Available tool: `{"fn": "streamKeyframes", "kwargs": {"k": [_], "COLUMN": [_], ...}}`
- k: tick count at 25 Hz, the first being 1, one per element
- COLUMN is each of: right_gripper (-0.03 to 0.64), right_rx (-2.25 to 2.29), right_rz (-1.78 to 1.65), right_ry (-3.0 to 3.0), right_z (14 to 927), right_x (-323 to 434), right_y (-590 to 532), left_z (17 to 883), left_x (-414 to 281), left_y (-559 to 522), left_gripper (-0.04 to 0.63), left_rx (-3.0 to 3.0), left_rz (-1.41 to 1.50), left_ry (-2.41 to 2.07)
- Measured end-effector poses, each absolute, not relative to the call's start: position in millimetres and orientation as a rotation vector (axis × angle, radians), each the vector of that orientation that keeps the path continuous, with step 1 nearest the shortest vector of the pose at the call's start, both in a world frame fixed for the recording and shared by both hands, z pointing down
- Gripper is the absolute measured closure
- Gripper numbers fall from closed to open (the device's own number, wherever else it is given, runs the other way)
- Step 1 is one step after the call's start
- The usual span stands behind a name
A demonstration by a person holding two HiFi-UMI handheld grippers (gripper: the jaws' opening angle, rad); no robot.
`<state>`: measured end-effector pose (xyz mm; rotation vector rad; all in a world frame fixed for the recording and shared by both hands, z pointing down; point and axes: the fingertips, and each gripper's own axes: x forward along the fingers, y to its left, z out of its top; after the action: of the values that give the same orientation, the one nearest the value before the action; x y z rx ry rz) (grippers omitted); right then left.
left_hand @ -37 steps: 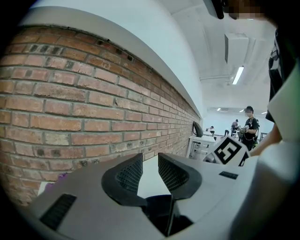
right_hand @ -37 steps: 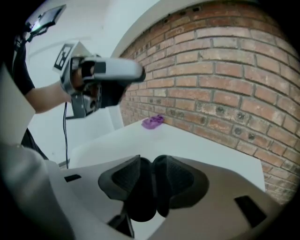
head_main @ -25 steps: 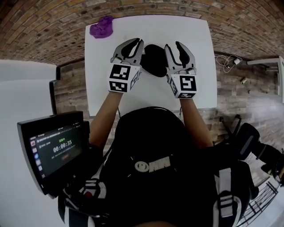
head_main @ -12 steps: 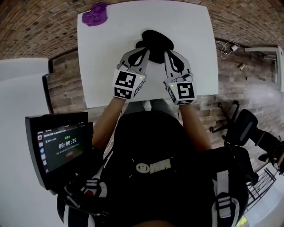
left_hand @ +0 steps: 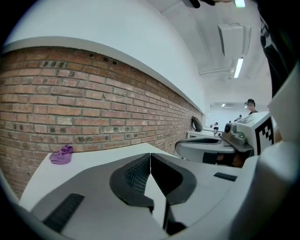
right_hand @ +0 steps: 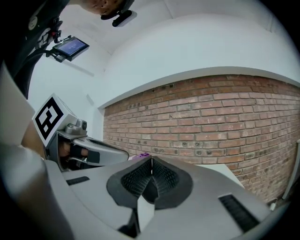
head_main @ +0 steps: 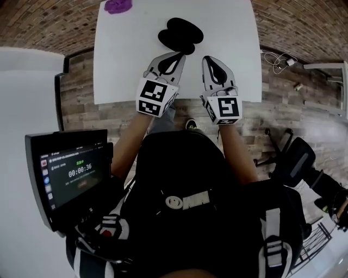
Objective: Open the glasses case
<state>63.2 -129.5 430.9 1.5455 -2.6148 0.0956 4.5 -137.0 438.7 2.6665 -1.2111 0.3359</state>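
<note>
1. left gripper (head_main: 178, 55): fingers pressed together, nothing between them.
2. right gripper (head_main: 209, 58): same, fingers together, empty.
3. black oval glasses case (head_main: 181, 33) lies on white rectangular table (head_main: 119, 70), at 12 o'clock from both tips, not touching them.
4. crumpled purple cloth (head_main: 118, 5) at the table's 11 o'clock corner.

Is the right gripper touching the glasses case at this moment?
Apart. The head view shows a strip of bare white table between the shut right gripper and the black glasses case.
</note>
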Motion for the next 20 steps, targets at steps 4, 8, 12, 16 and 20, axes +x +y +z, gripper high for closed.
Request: {"fn": "streamKeyframes", "kwargs": {"k": [4, 8, 12, 16, 20], "right_gripper": [0.611, 0.611, 0.611, 0.611, 0.611], "right_rx": [1.476, 1.428, 1.400, 1.375, 1.362], "right_rz": [0.075, 0.034, 0.038, 0.060, 0.059], "right_ry": [-2.673, -2.729, -2.746, -2.756, -2.777], "right_z": [421.9, 408.2, 408.9, 411.3, 410.9], "right_x": [76.4, 107.7, 109.5, 103.4, 95.4], "right_y": [-85.0, -16.1, -5.7, -7.0, 19.4], "left_z": [430.3, 415.8, 411.5, 412.5, 417.5], "left_x": [16.0, 35.8, 30.6, 31.9, 29.5], "left_y": [-91.1, -22.8, -14.2, -10.7, 16.8], "left_gripper": [0.589, 0.589, 0.589, 0.589, 0.589], "left_rx": [2.658, 2.640, 2.611, 2.594, 2.589], "left_rz": [0.345, 0.360, 0.360, 0.352, 0.347], "left_ry": [-1.320, -1.431, -1.470, -1.462, -1.456]}}
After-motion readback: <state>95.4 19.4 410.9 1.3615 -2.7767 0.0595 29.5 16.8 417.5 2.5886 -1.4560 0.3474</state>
